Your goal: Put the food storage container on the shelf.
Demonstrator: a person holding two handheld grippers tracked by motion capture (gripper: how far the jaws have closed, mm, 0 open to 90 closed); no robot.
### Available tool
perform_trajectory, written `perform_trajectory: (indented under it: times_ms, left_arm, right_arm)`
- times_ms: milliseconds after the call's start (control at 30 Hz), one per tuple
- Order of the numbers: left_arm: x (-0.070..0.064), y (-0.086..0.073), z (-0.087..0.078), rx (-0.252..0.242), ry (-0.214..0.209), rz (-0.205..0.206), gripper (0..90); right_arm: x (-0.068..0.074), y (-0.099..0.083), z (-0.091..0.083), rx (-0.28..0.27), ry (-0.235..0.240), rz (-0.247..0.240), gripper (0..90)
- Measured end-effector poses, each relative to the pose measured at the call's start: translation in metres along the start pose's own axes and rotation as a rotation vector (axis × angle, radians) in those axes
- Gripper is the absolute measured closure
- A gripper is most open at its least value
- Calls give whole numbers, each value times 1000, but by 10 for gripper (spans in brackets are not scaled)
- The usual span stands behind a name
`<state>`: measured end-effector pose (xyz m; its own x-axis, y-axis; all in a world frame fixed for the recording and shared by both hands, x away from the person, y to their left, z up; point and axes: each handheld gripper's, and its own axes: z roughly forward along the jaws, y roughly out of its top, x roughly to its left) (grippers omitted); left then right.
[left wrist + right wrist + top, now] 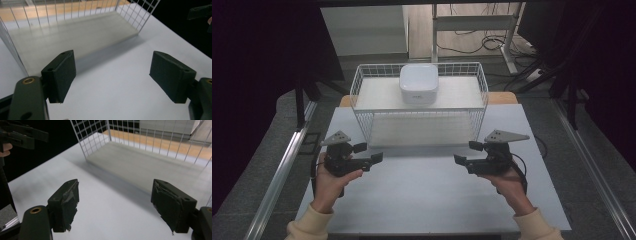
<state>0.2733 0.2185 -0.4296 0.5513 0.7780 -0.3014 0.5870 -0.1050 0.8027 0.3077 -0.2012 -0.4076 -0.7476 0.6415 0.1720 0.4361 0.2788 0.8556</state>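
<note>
A white wire rack [481, 82] stands at the far middle of the white table [422, 195]. On its upper shelf sits a white square container [418, 84] with rounded corners. A pale board [422, 132] forms the rack's lower level, and it also shows as the board [75, 35] and the board [150, 167] in the gripper views. My left gripper [370, 152] hovers in front of the rack's left corner, open and empty [112, 75]. In front of the rack's right corner my right gripper [467, 153] is also open with nothing between its jaws [115, 202].
Metal rails [282, 170] run along both sides of the table. Behind the rack are a desk frame [472, 22] and cables on the floor. Each gripper view catches the other gripper far off: the right one [200, 11] and the left one [22, 133].
</note>
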Motion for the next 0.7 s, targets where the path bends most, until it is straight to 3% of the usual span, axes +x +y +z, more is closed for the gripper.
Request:
perform_trajectory:
  times_ms: [133,300,467,567,700]
  left_arm:
    - [4,-19,4,21,1,-27,193]
    - [8,-42,11,66,21,-40,191]
    - [10,-59,12,88,39,-48,191]
    - [8,-65,16,109,43,-37,189]
    - [7,-65,16,100,49,-26,188]
  right_arm:
    - [1,-29,2,27,-21,0,229]
    - [0,-52,5,48,-37,9,226]
    - [-7,-78,11,114,-50,29,226]
    - [-9,-80,12,118,-58,42,226]
    - [-10,-80,10,102,-63,49,226]
